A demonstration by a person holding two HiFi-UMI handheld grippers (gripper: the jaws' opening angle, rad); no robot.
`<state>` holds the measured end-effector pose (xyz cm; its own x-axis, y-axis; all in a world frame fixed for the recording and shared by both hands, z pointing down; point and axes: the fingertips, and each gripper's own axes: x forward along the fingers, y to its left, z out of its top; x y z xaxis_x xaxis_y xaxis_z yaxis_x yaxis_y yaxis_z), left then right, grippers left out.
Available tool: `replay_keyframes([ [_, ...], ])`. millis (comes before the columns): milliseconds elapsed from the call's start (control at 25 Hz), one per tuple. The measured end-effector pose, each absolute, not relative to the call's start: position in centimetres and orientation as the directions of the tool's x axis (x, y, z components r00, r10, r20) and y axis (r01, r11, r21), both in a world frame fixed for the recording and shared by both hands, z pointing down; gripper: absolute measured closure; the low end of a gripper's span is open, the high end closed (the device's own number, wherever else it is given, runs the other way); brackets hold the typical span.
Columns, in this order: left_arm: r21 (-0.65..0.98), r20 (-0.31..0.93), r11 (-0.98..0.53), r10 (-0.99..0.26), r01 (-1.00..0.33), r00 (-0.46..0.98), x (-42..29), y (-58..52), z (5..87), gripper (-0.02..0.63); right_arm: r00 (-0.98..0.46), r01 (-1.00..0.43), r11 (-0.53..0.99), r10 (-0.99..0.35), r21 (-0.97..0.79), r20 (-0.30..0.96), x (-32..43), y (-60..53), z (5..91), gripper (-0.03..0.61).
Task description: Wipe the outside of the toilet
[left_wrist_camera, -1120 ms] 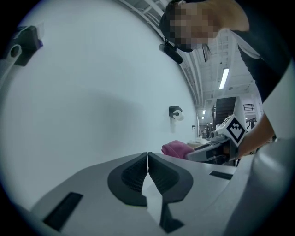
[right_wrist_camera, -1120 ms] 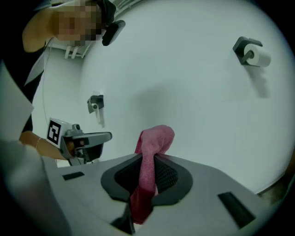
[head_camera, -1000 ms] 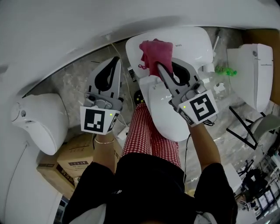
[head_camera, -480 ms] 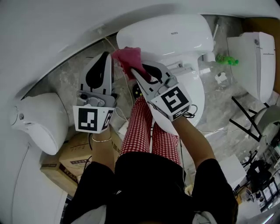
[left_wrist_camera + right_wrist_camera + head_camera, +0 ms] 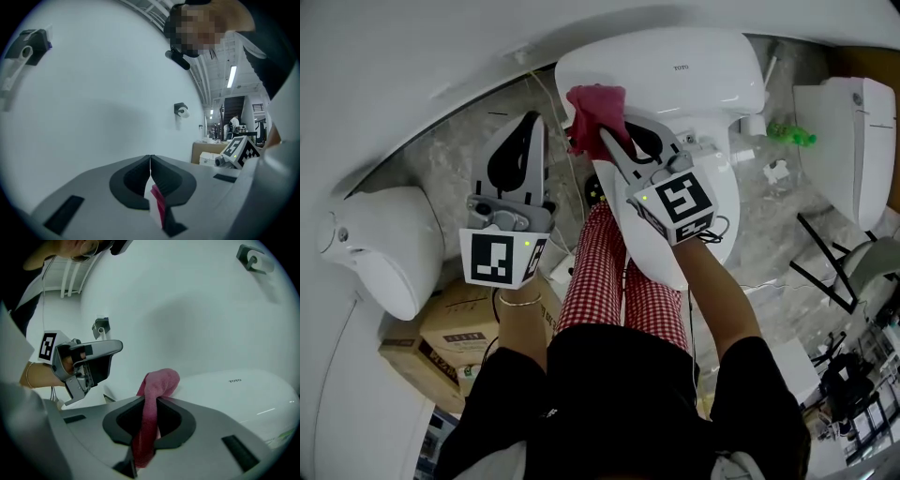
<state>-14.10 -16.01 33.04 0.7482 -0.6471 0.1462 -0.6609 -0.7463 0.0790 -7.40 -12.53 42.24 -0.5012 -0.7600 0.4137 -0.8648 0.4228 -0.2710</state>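
The white toilet (image 5: 675,70) stands in front of me in the head view, its lid (image 5: 234,390) marked TOTO. My right gripper (image 5: 607,139) is shut on a pink cloth (image 5: 595,112), which it presses against the left end of the toilet's top. In the right gripper view the pink cloth (image 5: 154,399) runs up between the jaws and bunches over their tips. My left gripper (image 5: 536,120) hovers left of the toilet over the marble floor, apart from it. In the left gripper view its jaws meet at the tips (image 5: 150,157) and face a bare white wall.
A second white toilet (image 5: 380,248) lies at the left beside cardboard boxes (image 5: 455,328). Another white unit (image 5: 848,141) stands at the right, with a green object (image 5: 792,134) and a black frame (image 5: 825,267) nearby. My red checked trousers (image 5: 609,281) are below the grippers.
The right gripper has carried the pink cloth from the middle of the toilet's top to its left end, then slightly back right. The left gripper has barely moved.
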Motion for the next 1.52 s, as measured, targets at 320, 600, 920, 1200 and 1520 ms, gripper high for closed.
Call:
replay_keyframes([
  [320, 0.092, 0.147, -0.742, -0.65, -0.664, 0.746, -14.0, -15.3, 33.4, 0.603, -0.446, -0.895, 0.373, -0.781, -0.246, 0.437, -5.1, -12.4, 42.7, 0.515],
  [600, 0.09, 0.152, -0.761, -0.627, -0.643, 0.764, -12.6, -14.6, 33.6, 0.603, -0.392, -0.919, 0.32, -0.812, -0.23, 0.433, -1.9, -12.1, 42.2, 0.515],
  [920, 0.095, 0.145, -0.777, -0.608, -0.623, 0.78, -11.1, -14.3, 33.3, 0.603, -0.321, -0.943, 0.246, -0.852, -0.225, 0.414, 3.7, -11.6, 41.8, 0.515],
  [1200, 0.09, 0.152, -0.78, -0.603, -0.619, 0.783, -10.3, -14.1, 33.4, 0.603, -0.269, -0.957, 0.191, -0.871, -0.22, 0.412, 7.6, -11.1, 41.9, 0.515],
  [1520, 0.083, 0.153, -0.778, -0.608, -0.623, 0.779, -9.8, -13.6, 33.4, 0.603, -0.184, -0.974, 0.107, -0.886, -0.198, 0.425, 12.1, -9.8, 42.4, 0.515],
])
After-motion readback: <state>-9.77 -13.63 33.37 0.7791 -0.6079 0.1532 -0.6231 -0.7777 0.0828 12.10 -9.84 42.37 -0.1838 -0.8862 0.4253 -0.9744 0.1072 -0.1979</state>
